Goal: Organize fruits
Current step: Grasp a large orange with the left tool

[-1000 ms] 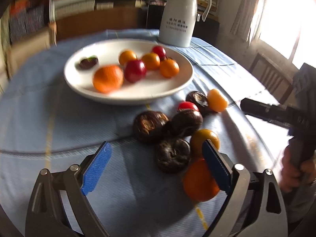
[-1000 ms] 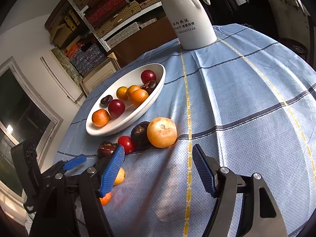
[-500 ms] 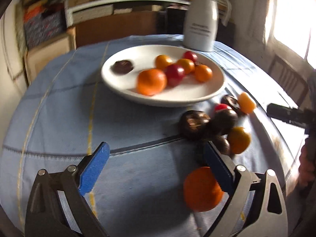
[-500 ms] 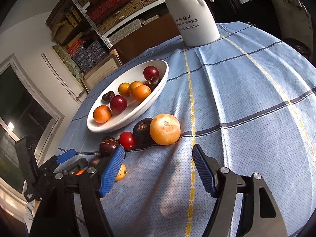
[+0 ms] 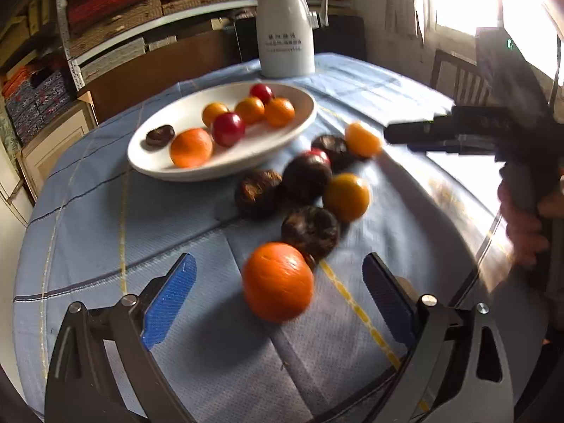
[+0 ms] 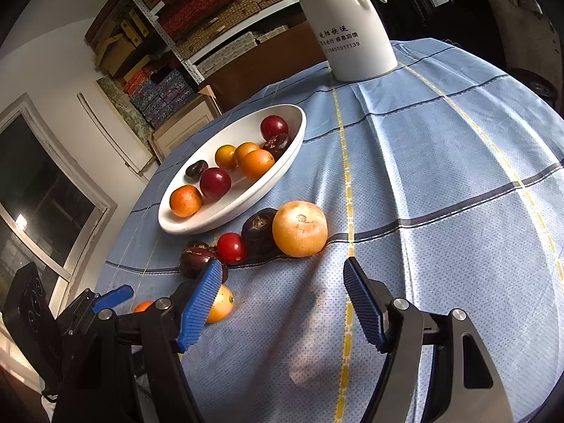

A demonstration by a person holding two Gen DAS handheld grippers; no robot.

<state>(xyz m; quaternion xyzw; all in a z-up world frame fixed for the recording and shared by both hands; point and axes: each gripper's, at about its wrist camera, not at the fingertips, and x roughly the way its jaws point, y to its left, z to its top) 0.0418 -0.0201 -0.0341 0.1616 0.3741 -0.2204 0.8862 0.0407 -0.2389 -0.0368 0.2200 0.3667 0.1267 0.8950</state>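
Your left gripper [image 5: 278,296] stood with jaws apart, the nearest orange [image 5: 277,281] between them, untouched. Your right gripper [image 6: 282,303] likewise gaped above the tablecloth [image 6: 440,162].

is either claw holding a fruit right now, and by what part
Nothing is held. The left claw is open around the big orange without touching it; the right claw is open over bare cloth.

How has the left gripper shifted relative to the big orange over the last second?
Yes: the left gripper has swung right, so the big orange now sits between its open fingers instead of beside the right finger.
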